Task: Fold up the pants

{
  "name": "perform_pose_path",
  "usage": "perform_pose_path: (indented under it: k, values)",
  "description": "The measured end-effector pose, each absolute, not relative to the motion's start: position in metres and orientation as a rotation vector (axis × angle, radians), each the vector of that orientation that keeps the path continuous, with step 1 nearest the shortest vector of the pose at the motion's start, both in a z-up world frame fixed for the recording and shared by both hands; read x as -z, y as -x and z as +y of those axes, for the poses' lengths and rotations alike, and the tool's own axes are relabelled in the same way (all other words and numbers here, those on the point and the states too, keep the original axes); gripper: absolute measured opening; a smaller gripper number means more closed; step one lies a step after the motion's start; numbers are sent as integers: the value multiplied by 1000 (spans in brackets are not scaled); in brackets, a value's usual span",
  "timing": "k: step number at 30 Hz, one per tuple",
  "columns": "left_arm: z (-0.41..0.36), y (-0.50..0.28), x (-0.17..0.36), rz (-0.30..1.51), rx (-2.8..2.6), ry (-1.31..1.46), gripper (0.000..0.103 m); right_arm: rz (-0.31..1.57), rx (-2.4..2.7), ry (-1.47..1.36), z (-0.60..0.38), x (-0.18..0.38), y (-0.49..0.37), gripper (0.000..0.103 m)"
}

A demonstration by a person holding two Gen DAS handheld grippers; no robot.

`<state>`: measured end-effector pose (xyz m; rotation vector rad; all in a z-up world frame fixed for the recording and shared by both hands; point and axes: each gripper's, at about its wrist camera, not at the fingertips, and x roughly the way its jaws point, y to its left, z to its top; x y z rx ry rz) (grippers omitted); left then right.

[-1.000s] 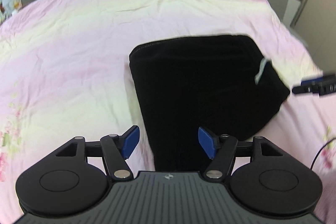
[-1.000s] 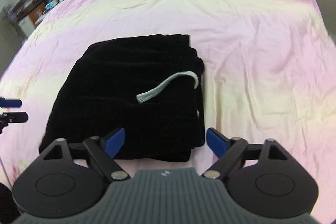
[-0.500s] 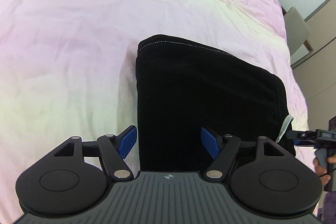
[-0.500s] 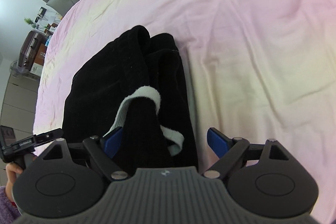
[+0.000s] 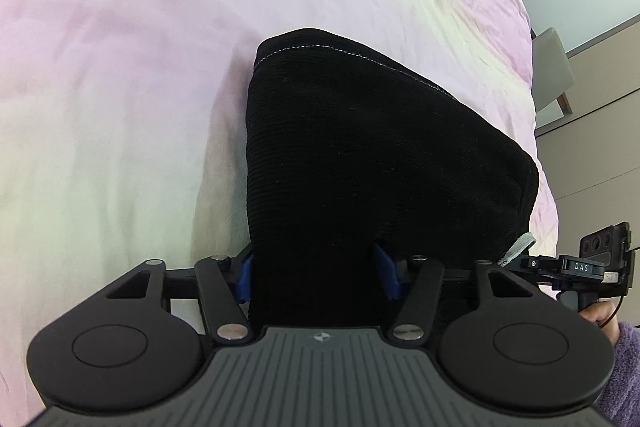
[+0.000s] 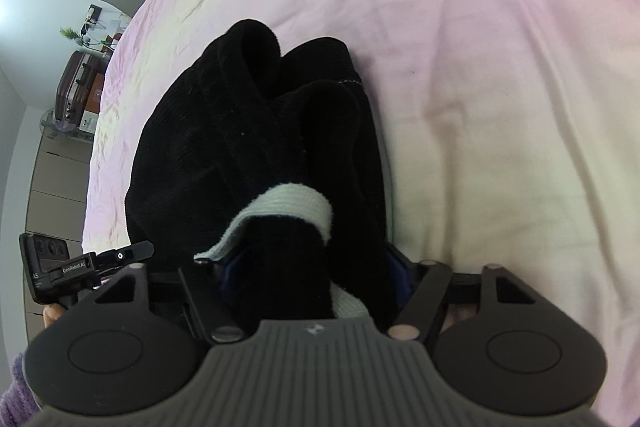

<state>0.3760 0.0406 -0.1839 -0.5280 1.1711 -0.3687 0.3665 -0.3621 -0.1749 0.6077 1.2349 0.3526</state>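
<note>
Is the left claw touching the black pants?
Touching. In the left wrist view, the black pants fill the space between the left claw's blue fingers, with the fabric pressed against both of them.

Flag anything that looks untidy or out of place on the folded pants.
The white drawstring lies loose, looped across the top of the black pants near the right gripper instead of tucked in. The far folds bunch unevenly. The pink bedspread is only wrinkled; nothing looks damaged or spilled.
</note>
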Motion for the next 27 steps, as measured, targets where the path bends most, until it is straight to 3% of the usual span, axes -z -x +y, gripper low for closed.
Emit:
perform_pose_path:
  k: [4, 10, 17, 27]
  values:
    - [34, -374, 172, 1150, 353, 484, 51, 1219, -330, -545, -351, 161, -362, 57]
    - [28, -365, 143, 1119, 348, 448, 44, 1158, -305, -492, -338, 125, -349, 46]
    - [40, -336, 83, 1090, 364, 356, 42, 1125, -343, -461, -309, 75, -325, 43]
    - [120, -287, -5, 1025, 304, 210, 42, 1041, -454, -479, -197, 26, -285, 43]
